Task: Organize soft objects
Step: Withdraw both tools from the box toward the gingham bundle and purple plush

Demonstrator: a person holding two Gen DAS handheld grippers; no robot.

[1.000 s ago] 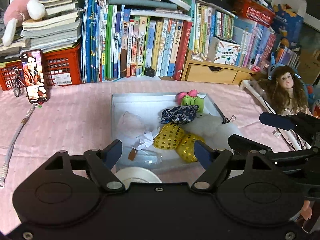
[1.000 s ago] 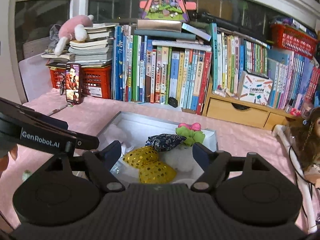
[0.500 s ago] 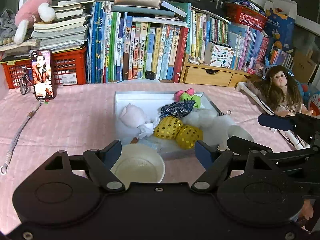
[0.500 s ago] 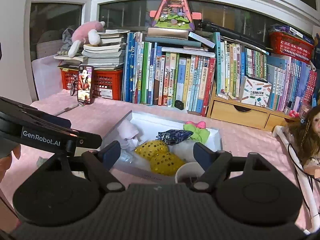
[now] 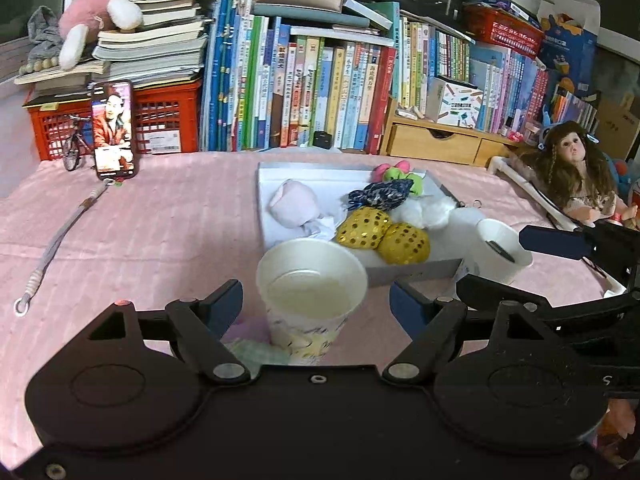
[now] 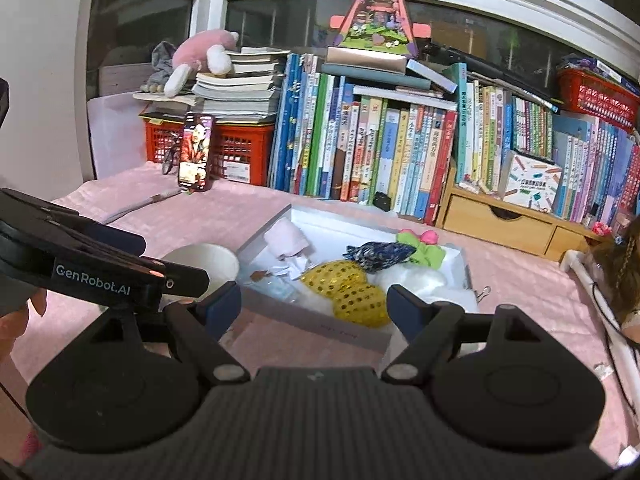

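Between open left hand-held gripper (image 5: 316,304) pads, newly arrived paper cup (image 5: 311,280), white tray (image 5: 412,270) now farther off

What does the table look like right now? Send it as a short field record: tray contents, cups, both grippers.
tray: shallow white tray on the pink cloth
tray contents: pink soft toy, two yellow sequin pouches, dark blue patterned pouch, white fluffy ball, green and pink bow
near cup: paper cup, upright, empty, between the left gripper fingers, not gripped
second cup: white cup at the tray's right corner, upright
left gripper: open
right gripper: open, holding nothing
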